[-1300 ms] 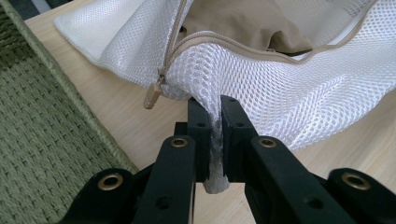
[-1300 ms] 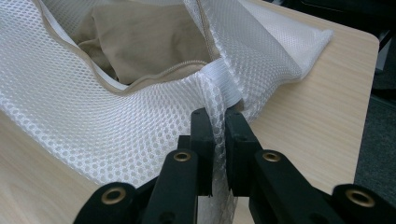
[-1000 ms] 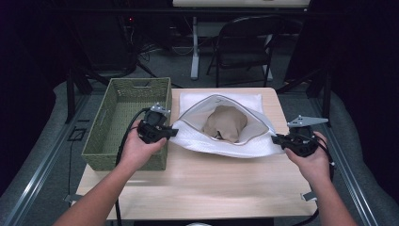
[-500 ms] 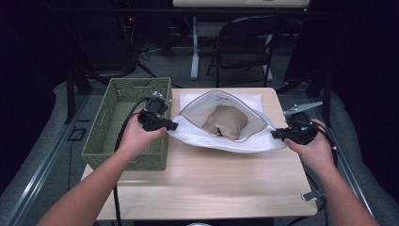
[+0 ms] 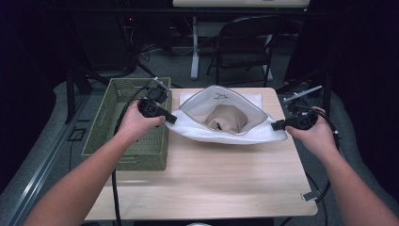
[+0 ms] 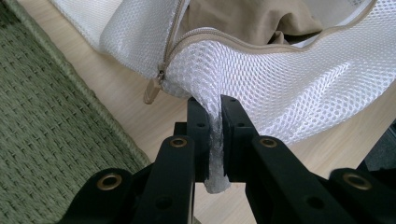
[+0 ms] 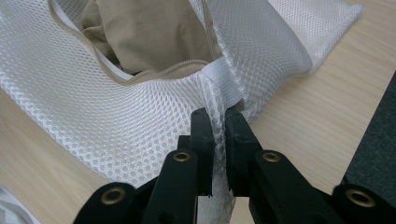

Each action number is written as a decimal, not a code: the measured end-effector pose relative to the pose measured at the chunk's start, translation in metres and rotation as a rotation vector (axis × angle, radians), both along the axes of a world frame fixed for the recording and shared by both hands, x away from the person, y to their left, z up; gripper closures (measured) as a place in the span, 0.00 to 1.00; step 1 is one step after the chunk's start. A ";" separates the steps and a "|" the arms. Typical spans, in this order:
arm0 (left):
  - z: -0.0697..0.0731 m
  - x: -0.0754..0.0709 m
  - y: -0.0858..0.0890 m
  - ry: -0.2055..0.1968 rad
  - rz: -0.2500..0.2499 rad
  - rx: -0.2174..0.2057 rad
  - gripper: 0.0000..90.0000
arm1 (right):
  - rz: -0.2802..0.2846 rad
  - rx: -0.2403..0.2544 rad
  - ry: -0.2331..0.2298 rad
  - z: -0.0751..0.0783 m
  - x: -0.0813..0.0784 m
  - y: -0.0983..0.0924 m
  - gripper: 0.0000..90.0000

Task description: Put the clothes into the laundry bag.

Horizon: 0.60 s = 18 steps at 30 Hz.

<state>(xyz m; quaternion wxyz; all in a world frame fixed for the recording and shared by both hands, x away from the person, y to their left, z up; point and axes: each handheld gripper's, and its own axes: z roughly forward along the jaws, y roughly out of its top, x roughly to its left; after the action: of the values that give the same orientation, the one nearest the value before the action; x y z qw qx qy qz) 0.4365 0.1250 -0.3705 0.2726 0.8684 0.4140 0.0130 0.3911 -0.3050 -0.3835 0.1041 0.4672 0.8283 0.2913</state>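
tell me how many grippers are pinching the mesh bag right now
2. The left gripper is clamped on the white mesh bag at the end beside the green basket; the right gripper is clamped on its opposite end, near the table's right side.

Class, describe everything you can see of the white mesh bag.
The white mesh bag is soft netting with a beige zipper, unzipped and gaping. A tan garment lies inside. It sags over the wooden table, each end pinched by a claw: left claw, right claw.
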 end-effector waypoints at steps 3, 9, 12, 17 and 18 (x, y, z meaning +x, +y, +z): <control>0.004 0.005 0.000 0.006 0.001 0.010 0.93 | -0.006 0.001 0.013 0.005 0.005 -0.001 0.92; 0.013 0.014 -0.001 0.001 -0.001 0.030 0.93 | -0.014 -0.004 0.021 0.014 0.015 0.001 0.93; 0.018 0.017 0.000 -0.008 0.007 0.034 0.93 | -0.018 -0.015 0.018 0.019 0.019 0.002 0.93; 0.027 0.022 0.004 -0.025 0.027 0.020 0.93 | -0.027 -0.029 0.002 0.029 0.026 0.003 0.93; 0.028 0.022 0.005 -0.030 0.031 0.017 0.93 | -0.032 -0.036 0.000 0.031 0.027 0.003 0.93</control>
<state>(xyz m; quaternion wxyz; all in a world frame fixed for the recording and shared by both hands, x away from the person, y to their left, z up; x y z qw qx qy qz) 0.4589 0.1303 -0.3424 0.2711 0.8640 0.4230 0.0337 0.4178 -0.3022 -0.3525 0.1172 0.4784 0.8258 0.2748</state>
